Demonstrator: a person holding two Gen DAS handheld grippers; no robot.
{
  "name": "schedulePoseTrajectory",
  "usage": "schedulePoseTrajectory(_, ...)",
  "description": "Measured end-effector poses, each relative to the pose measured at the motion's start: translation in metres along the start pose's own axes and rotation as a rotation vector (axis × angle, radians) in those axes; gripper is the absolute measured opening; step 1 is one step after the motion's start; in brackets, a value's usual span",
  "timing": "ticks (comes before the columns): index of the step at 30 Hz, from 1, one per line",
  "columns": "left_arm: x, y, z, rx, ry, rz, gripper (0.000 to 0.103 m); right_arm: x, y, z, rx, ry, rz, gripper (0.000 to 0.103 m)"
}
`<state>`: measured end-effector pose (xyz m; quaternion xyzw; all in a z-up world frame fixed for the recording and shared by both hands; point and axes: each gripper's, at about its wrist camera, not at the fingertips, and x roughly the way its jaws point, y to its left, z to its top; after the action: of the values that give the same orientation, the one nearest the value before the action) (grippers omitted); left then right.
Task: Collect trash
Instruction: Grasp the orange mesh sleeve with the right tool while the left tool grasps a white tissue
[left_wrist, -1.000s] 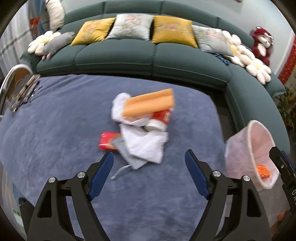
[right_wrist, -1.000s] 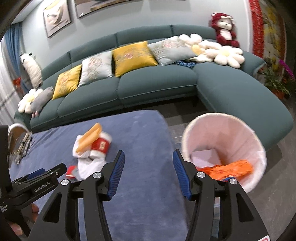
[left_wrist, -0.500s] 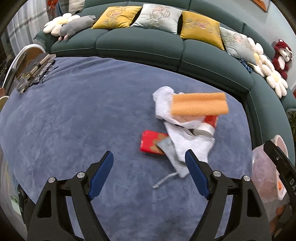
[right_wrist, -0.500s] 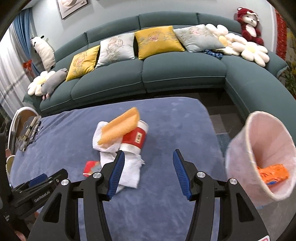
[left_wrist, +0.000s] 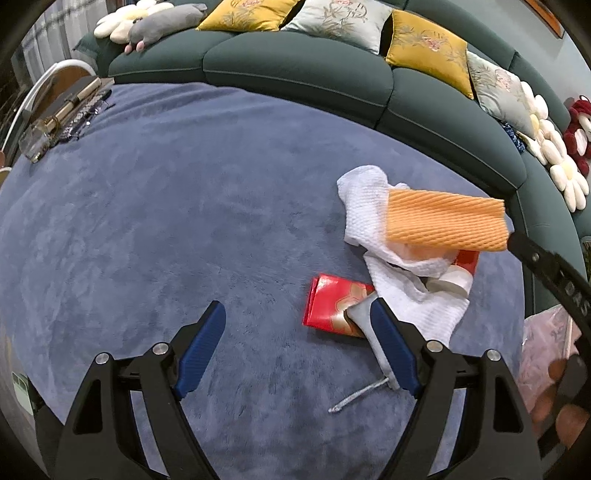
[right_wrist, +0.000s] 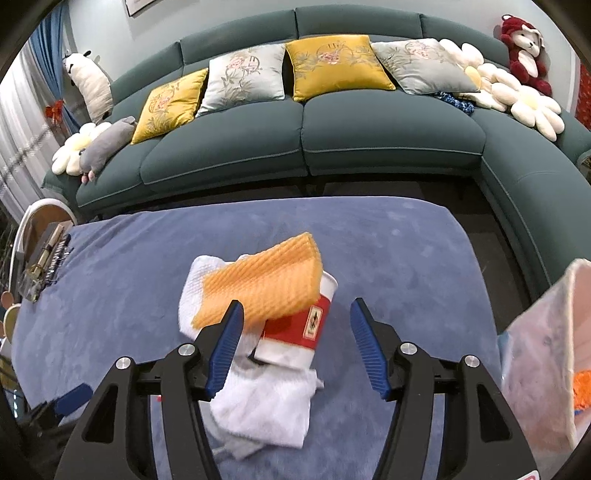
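Note:
A trash pile lies on the blue cloth-covered table (left_wrist: 166, 221): an orange foam sheet (left_wrist: 445, 219) on a white towel (left_wrist: 365, 206), a red-and-white paper cup (right_wrist: 299, 328) on its side, a flat red packet (left_wrist: 334, 306) and a grey pouch with a string (left_wrist: 364, 325). My left gripper (left_wrist: 299, 339) is open and empty, just left of the packet. My right gripper (right_wrist: 295, 339) is open and empty, its jaws either side of the cup. A pink-lined bin (right_wrist: 546, 354) stands at the right with orange trash inside.
A teal sofa (right_wrist: 314, 140) with yellow and grey cushions curves behind and right of the table. Books and glasses (left_wrist: 62, 114) lie at the table's far left by a round chair back (right_wrist: 33, 218). Plush toys sit on the sofa ends.
Both grippers have swung left from the bin toward the trash pile and moved closer. The right gripper now straddles the cup; the left nears the red packet.

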<state>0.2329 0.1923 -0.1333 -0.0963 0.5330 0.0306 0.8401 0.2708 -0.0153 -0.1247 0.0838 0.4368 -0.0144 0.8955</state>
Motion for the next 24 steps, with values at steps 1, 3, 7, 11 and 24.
schedulePoseTrajectory(1,0.003,0.0,0.0,0.0,0.004,0.0,0.077,0.005,0.0,0.002,0.002,0.005,0.0,0.058)
schedulePoseTrajectory(3,0.008,-0.001,0.001,0.003,0.01,-0.001,0.077,0.015,-0.001,0.005,0.015,0.018,0.005,0.058)
schedulePoseTrajectory(7,0.018,-0.001,0.001,0.002,0.025,-0.002,0.077,0.032,-0.003,0.009,0.047,0.038,0.02,0.058)
schedulePoseTrajectory(11,0.025,-0.001,0.001,-0.006,0.036,-0.004,0.077,0.042,-0.004,0.009,0.066,0.05,0.021,0.048)
schedulePoseTrajectory(24,0.026,-0.041,-0.013,0.052,0.055,-0.057,0.077,-0.004,-0.035,0.001,0.141,-0.036,0.064,0.009)
